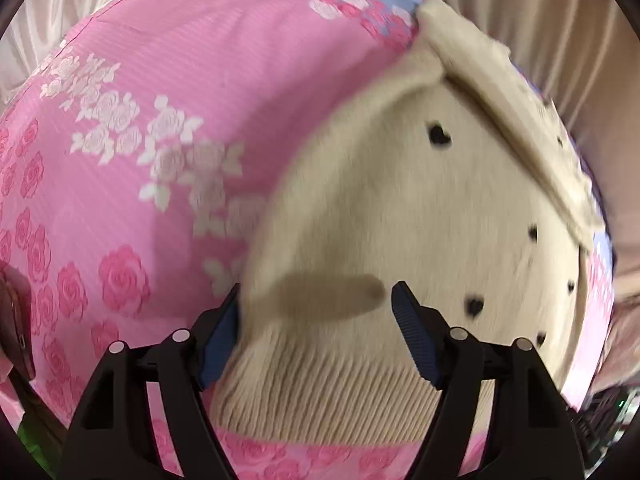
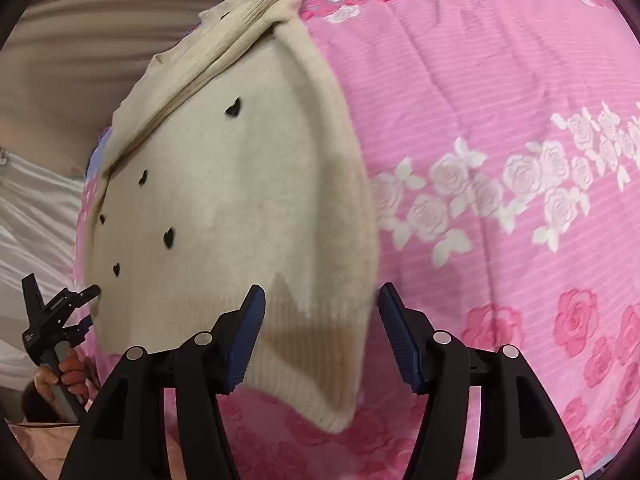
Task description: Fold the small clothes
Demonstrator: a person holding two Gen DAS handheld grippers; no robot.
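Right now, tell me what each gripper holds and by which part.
Nothing is held. The left gripper and right gripper are both open over the cream sweater's ribbed hem.

The cream sweater (image 2: 240, 184) is soft, fuzzy knit with a ribbed hem. The pink bedspread (image 2: 480, 100) is smooth, finely ridged cloth. The right claw (image 2: 320, 332) is matt black plastic with ridged blue pads (image 2: 250, 336).

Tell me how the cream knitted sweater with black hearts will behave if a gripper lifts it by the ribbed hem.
The cream knitted sweater with black hearts would probably flop and drape: it already lies in soft folds on the pink rose-print quilt. The thick ribbed hem should give ridged pads decent grip. Lifting one corner would likely undo the folded sleeve.
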